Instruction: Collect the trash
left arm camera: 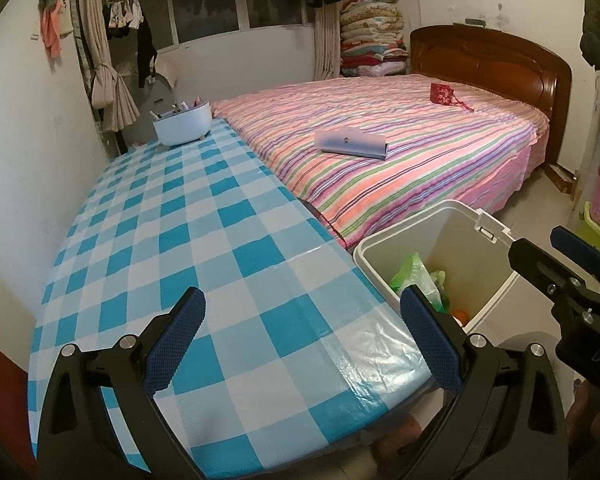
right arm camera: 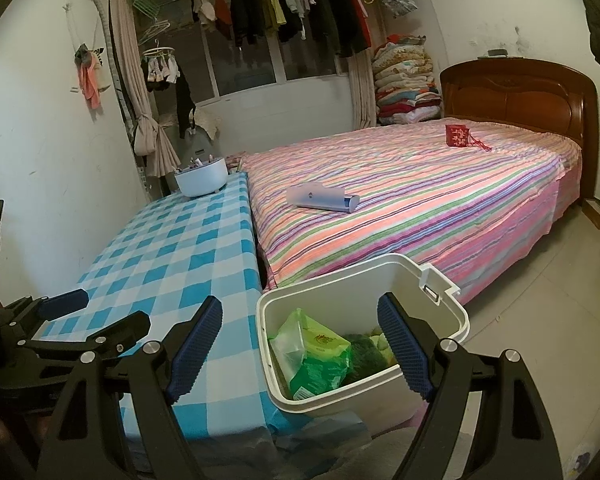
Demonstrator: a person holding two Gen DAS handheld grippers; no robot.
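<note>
The bin hides much of its trash; an orange scrap there is unclear. Both tongs, left and right, gape empty, right over the bin beside the counter.

A blue-checked surface filled the frame's left, a white bowl at its far end; a striped bed carried a red pouch at upper right.

You cannot tell what lies deep in the bin; your right gripper hides part. Small things in the bowl are too tiny to name.
</note>
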